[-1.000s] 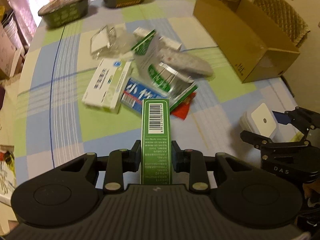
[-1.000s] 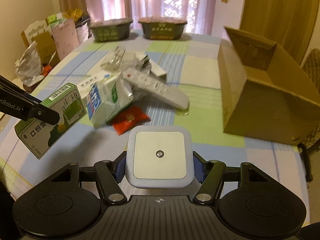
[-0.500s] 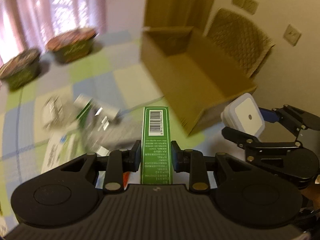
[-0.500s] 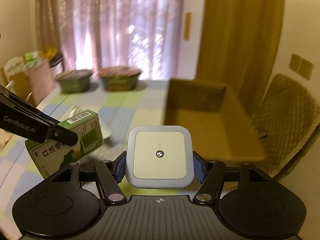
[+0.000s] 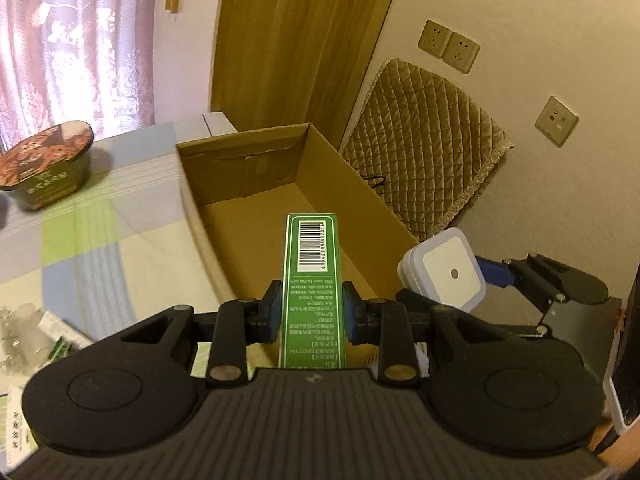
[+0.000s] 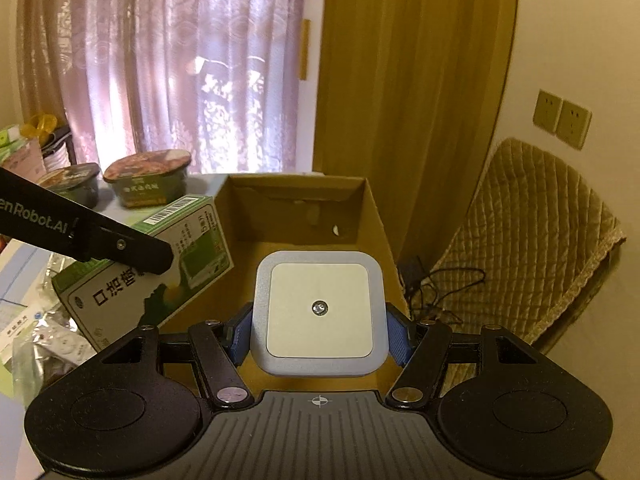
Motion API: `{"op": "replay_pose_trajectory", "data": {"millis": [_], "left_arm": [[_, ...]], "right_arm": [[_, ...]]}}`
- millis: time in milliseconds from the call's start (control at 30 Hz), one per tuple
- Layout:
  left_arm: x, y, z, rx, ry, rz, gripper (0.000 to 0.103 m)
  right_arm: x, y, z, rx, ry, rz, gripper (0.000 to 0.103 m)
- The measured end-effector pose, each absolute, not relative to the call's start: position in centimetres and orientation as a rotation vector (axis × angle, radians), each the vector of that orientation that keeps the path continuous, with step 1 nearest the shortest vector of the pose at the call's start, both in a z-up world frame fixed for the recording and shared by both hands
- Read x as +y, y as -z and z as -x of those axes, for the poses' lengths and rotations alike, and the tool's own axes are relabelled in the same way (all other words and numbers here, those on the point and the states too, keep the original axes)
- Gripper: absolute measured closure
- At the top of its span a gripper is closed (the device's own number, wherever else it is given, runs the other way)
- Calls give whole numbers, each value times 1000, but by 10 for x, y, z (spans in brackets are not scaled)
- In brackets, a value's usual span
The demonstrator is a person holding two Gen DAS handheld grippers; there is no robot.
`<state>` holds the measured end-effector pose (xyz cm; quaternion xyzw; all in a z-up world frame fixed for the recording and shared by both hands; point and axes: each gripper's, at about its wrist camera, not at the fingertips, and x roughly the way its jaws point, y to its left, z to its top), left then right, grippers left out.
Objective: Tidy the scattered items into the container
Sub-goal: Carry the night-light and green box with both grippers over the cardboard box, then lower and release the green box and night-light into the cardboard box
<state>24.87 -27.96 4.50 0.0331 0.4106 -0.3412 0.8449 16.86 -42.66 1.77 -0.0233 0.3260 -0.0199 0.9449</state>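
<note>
My left gripper (image 5: 311, 310) is shut on a narrow green box (image 5: 313, 264) with a barcode, held over the near end of the open cardboard box (image 5: 256, 204). My right gripper (image 6: 319, 332) is shut on a white square night light (image 6: 319, 312), also held above the cardboard box (image 6: 304, 232). In the left wrist view the night light (image 5: 446, 270) and the right gripper hang at the box's near right corner. Seen from the right wrist, the green box (image 6: 160, 268) sits at the left, over the box's left wall. The cardboard box looks bare inside.
Two instant noodle bowls (image 6: 146, 178) stand at the table's far end by the curtain. Scattered packets and a remote (image 6: 48, 340) lie on the checked tablecloth (image 5: 80, 240) to the left. A quilted chair (image 5: 424, 152) stands beyond the box against the wall.
Both grippers have lifted from the table and swung right with their loads, and now hang over the cardboard box. Neither grip has altered.
</note>
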Motion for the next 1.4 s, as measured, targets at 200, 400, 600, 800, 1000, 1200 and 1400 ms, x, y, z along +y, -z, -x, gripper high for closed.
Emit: {"op": "replay_pose_trajectory", "data": {"millis": [200, 400, 600, 800, 1000, 1200, 1400], "left_arm": [[-298, -26, -260, 878, 711, -103, 78], [-310, -10, -263, 862, 678, -149, 78], [-311, 1, -267, 876, 669, -146, 78], [-305, -6, -268, 857, 664, -147, 77], [-292, -13, -266, 848, 640, -148, 73], [-281, -15, -264, 852, 625, -148, 73], [-276, -13, -261, 859, 627, -142, 71]], "right_arm": [[-437, -8, -182, 693, 30, 33, 36], [-438, 0, -193, 713, 28, 25, 36], [-437, 8, -197, 731, 27, 20, 36], [-437, 11, -197, 741, 24, 14, 36], [-437, 12, -197, 745, 21, 8, 36], [-436, 13, -200, 764, 13, -2, 36], [-433, 18, -204, 785, 3, -7, 36]]}}
